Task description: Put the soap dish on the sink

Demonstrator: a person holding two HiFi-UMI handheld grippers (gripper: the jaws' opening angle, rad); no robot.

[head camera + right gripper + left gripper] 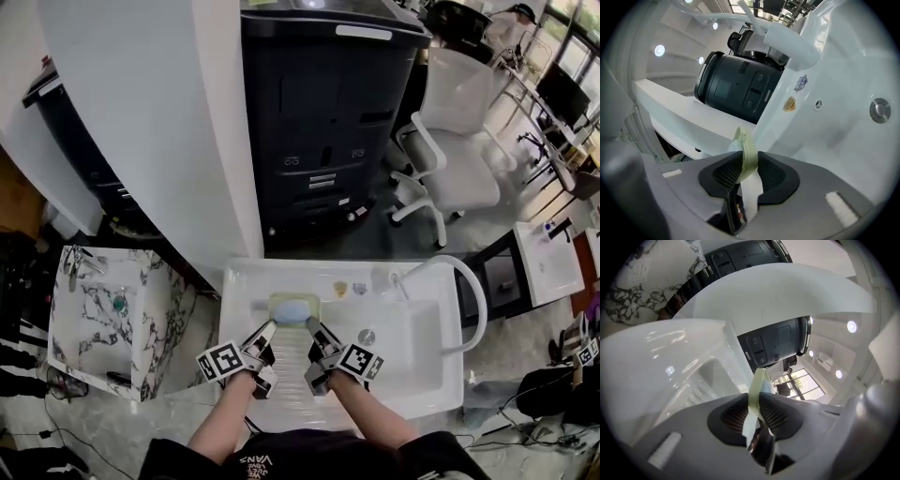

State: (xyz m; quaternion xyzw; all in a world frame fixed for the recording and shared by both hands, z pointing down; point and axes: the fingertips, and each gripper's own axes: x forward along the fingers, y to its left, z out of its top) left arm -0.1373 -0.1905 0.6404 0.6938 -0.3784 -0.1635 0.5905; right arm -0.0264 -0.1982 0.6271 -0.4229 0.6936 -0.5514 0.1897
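I'm looking down into an office-like room: a tall black cabinet (319,122) against a white wall, a white swivel chair (459,141) to its right, a marbled basin unit (103,309) on the left, and straight below me the white sink (427,370) with its curved tap (469,291). The pale green soap dish (295,298), with a blue bar of soap (294,310) in it, sits between my two tools at the sink's back ledge, just left of the small stickers there. The left gripper (266,334) has its jaws pinched narrow on the dish's left rim, and the right gripper (314,334) grips the right rim the same way. Each gripper view shows the thin green edge clamped between the dark ribbed pads. I can't tell from above whether the base is already touching the ledge. As I judge it, this is the setting-down step. I would keep both hands level with each other so the dish doesn't tip and slide the soap out. I'd lower until the base sits flat on the ledge and clear of the basin's inner slope. Then I'd open both pairs of jaws together, so neither side drags the dish, and draw straight back toward me.
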